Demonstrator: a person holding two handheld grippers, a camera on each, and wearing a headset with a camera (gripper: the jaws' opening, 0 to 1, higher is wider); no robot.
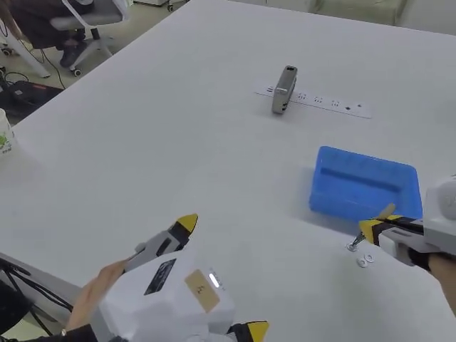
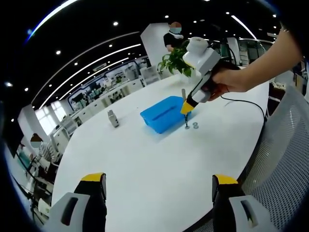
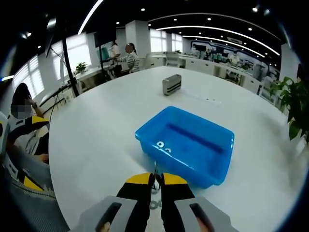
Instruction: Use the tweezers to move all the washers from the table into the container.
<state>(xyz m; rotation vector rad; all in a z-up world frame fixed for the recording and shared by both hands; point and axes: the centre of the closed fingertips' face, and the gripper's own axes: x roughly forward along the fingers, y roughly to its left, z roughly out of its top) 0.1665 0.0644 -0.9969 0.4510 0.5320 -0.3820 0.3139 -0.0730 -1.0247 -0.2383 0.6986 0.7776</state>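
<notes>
My right gripper (image 1: 372, 228) has its jaws pinched together on the tweezers (image 3: 155, 170). Their tips are down at the table (image 1: 178, 142), at 6 o'clock of the blue container (image 1: 363, 182) and just beside two washers (image 1: 366, 260). Two pale rings (image 3: 163, 146) lie inside the container. My left gripper (image 2: 159, 180) hovers with its jaws wide apart, holding nothing. At 11 o'clock of the container stand a grey block (image 1: 283, 89) and a power strip (image 1: 320, 100), whose markings are too small to read.
</notes>
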